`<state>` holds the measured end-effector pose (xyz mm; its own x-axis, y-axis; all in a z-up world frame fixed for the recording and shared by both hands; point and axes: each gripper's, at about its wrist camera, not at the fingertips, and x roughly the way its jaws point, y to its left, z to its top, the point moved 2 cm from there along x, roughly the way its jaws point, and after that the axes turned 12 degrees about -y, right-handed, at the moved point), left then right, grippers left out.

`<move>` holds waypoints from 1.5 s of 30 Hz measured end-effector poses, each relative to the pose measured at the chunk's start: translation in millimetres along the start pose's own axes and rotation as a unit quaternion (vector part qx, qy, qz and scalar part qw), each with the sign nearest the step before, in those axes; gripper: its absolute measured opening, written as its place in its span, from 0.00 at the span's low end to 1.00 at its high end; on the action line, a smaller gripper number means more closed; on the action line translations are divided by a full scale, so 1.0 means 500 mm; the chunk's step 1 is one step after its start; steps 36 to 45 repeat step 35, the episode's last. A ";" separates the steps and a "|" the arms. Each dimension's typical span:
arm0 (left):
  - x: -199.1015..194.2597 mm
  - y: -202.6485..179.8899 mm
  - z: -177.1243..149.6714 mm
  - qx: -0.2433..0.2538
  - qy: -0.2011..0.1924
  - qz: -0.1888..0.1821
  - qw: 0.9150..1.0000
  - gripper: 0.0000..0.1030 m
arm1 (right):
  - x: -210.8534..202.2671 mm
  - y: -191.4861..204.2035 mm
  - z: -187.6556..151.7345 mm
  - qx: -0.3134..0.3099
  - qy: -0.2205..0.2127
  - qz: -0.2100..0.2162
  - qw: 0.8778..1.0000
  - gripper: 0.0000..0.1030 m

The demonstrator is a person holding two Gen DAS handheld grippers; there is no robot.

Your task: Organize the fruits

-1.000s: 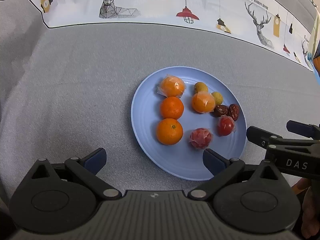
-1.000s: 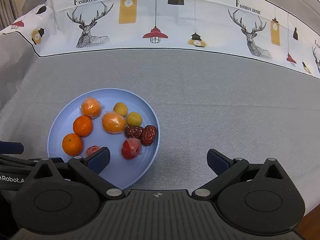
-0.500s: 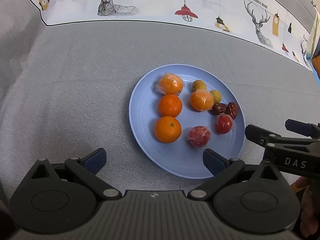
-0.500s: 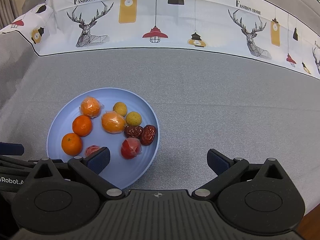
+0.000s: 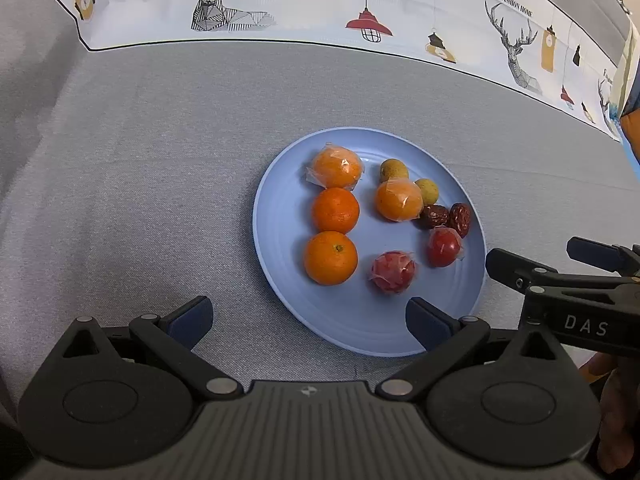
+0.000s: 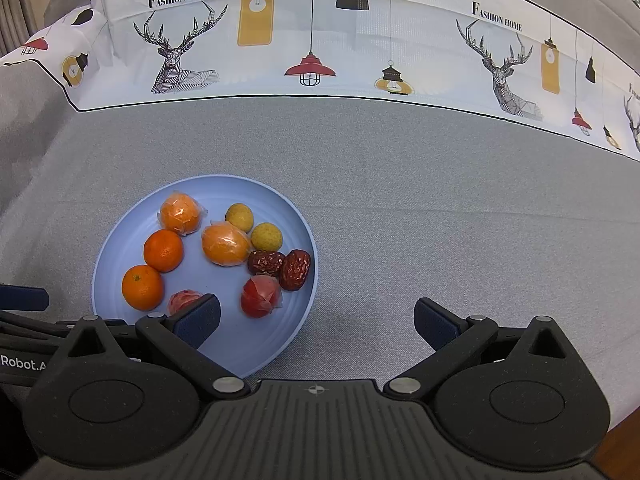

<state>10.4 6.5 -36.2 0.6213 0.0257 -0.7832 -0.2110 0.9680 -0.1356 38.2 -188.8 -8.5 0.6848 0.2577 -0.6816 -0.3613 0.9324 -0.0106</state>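
Observation:
A blue plate (image 5: pixel 360 332) (image 6: pixel 256 352) on the grey cloth holds two bare oranges (image 5: pixel 330 257) (image 6: pixel 143 287), two wrapped oranges (image 5: pixel 335 167) (image 6: pixel 225 243), two yellow longans (image 5: pixel 394 169) (image 6: pixel 266 236), two red dates (image 5: pixel 459 219) (image 6: pixel 295 269) and two wrapped red fruits (image 5: pixel 392 272) (image 6: pixel 261 296). My left gripper (image 5: pixel 308 322) is open and empty at the plate's near-left edge. My right gripper (image 6: pixel 318 322) is open and empty at the plate's near-right edge; it also shows in the left wrist view (image 5: pixel 532 260).
The grey tablecloth (image 6: pixel 440 208) has a white printed border (image 6: pixel 320 40) with deer and lamps along the far side. A brown table edge (image 6: pixel 624 440) shows at the lower right. An orange-and-blue object (image 5: pixel 632 120) sits at the far right.
The left wrist view has drifted slightly, so the plate sits a little higher and further left. The right view is nearly unchanged. Both grippers stay open.

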 end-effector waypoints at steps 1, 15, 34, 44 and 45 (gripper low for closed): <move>0.000 -0.001 0.000 0.000 0.000 0.000 1.000 0.99 | 0.000 0.000 0.000 0.000 0.000 0.000 1.000 0.99; 0.002 0.002 0.000 -0.003 0.002 0.004 1.000 1.00 | -0.013 -0.001 0.006 0.000 -0.006 -0.004 1.000 0.99; -0.002 -0.025 0.004 0.024 -0.005 -0.015 1.000 1.00 | -0.016 -0.015 0.025 0.029 -0.025 0.020 0.999 0.99; -0.002 -0.027 0.004 0.027 -0.005 -0.015 1.000 1.00 | -0.017 -0.019 0.029 0.033 -0.030 0.023 0.999 0.99; -0.002 -0.027 0.004 0.027 -0.005 -0.015 1.000 1.00 | -0.017 -0.019 0.029 0.033 -0.030 0.023 0.999 0.99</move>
